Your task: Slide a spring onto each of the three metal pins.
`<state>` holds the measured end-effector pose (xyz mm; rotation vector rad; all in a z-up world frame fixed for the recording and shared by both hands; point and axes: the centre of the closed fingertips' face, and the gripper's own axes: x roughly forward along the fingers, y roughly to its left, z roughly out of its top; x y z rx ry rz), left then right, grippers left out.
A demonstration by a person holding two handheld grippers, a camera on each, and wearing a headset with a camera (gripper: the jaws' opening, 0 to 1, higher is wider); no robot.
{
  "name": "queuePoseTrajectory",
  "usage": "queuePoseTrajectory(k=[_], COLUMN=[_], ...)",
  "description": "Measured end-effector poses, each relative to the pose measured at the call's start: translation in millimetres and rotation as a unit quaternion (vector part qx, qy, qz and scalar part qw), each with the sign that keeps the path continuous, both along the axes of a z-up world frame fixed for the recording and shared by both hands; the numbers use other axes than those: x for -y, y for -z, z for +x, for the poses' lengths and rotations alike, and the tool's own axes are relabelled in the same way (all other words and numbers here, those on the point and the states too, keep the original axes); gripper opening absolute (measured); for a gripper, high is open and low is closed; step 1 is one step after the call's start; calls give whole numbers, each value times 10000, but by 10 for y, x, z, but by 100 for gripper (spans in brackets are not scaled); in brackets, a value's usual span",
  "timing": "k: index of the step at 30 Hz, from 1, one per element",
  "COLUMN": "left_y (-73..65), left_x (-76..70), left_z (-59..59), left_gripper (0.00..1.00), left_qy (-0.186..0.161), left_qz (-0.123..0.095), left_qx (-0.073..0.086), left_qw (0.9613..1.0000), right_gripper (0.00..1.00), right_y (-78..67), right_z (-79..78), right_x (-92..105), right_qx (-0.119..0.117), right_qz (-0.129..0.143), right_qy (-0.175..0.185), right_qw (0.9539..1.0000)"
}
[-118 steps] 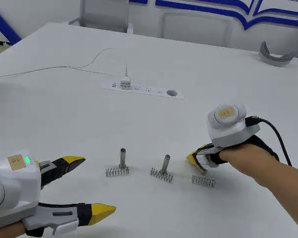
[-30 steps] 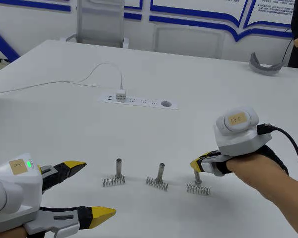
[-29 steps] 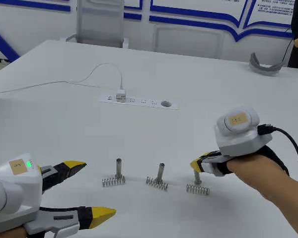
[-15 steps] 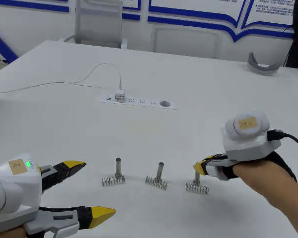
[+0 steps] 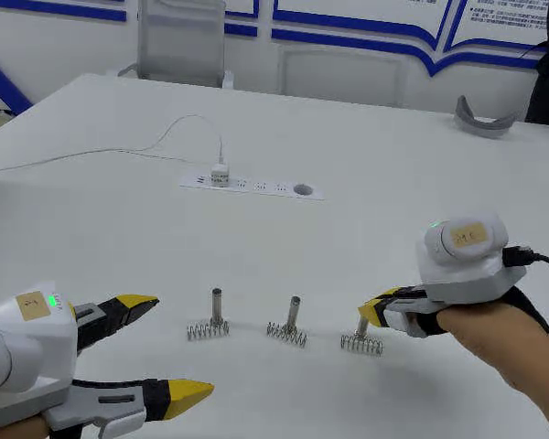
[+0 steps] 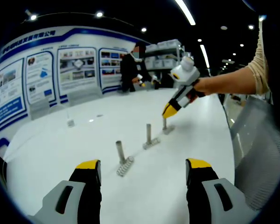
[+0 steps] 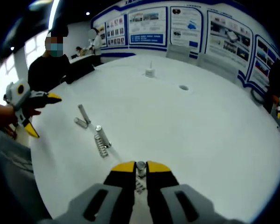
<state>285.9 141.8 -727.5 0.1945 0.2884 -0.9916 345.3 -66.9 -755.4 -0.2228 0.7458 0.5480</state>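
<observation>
Three upright grey metal pins stand in a row on the white table (image 5: 348, 238), with a short coiled steel spring lying on its side at the foot of each: left pin (image 5: 216, 305) with left spring (image 5: 201, 330), middle pin (image 5: 293, 311) with middle spring (image 5: 285, 335), and right pin (image 5: 361, 325) with right spring (image 5: 360, 344). No spring is on a pin. The white right gripper (image 5: 375, 311) carries a tan sticker (image 5: 467, 236) whose writing is too small to read. Its yellow-tipped jaws are drawn almost together on the top of the right pin, which the right gripper view shows pinched between the tips, with the right spring on the table below them. The white left gripper (image 5: 178, 345), bearing a similar unreadable tan label (image 5: 32, 305) beside a green light (image 5: 51, 301), holds its jaws wide apart with nothing between them. It is near the left pin but apart from it, and in the left gripper view the row of pins lies ahead between the two jaws. The blue-and-white wall posters (image 7: 151, 21) carry print too fine to read. A white power strip (image 5: 252, 186) with a plugged-in cable lies farther back on the table.
</observation>
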Motion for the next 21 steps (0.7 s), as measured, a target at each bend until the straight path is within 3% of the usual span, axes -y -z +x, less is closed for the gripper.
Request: queuePoseTrajectory(k=[13, 21], left_y=[-12, 0], left_x=[5, 16], left_z=[-7, -23], left_gripper=[75, 75], left_qy=[-4, 36], left_qz=[2, 6], left_qx=[11, -4], left_qw=[10000, 10000], right_gripper=[12, 16], right_y=[-80, -113], right_z=[-6, -58], right_x=[12, 127], right_qx=[172, 298], right_qz=[26, 36], right_qy=[-118, -227], right_qw=[9998, 9993])
